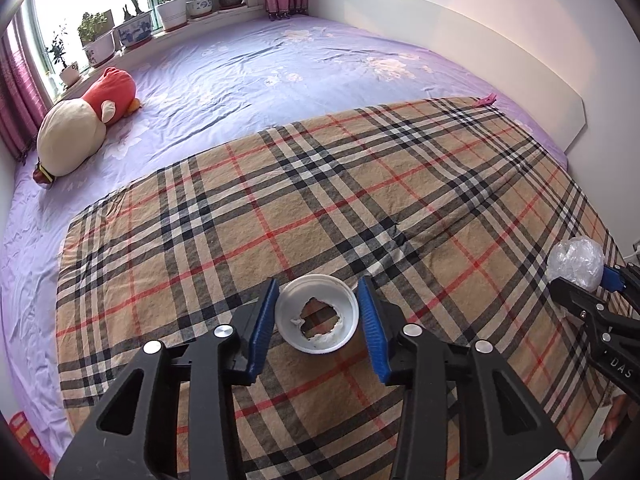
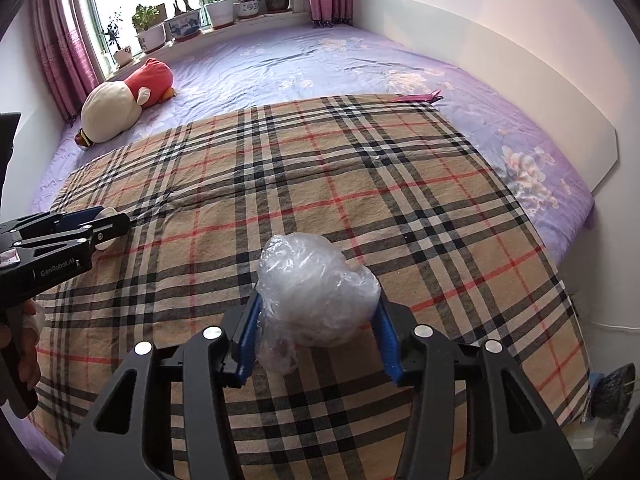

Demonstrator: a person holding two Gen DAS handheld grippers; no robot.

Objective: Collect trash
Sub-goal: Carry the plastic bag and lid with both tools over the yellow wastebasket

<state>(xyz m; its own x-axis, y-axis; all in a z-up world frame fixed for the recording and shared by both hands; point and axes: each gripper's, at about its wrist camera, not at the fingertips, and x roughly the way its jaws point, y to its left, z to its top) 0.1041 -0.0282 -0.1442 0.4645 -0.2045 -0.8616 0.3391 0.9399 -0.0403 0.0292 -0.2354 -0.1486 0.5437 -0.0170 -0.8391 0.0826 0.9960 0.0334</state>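
A white foam cup (image 1: pixel 316 314) with a torn hole in its bottom sits between the blue pads of my left gripper (image 1: pixel 318 298), mouth toward the camera. The pads touch its sides, so the gripper is shut on it, just above the plaid blanket (image 1: pixel 280 200). My right gripper (image 2: pixel 316 304) is shut on a crumpled clear plastic bag (image 2: pixel 316 288), which bulges out above the pads. The bag (image 1: pixel 576 258) and the right gripper show at the right edge of the left wrist view. The left gripper (image 2: pixel 108 220) shows at the left of the right wrist view.
The plaid blanket (image 2: pixel 320 180) lies over a purple floral sheet (image 1: pixel 260 64) on a bed. A red and cream plush toy (image 1: pixel 84 124) lies at the far left. Potted plants (image 1: pixel 136 24) line the windowsill. A pink clip (image 1: pixel 486 100) lies at the blanket's far corner.
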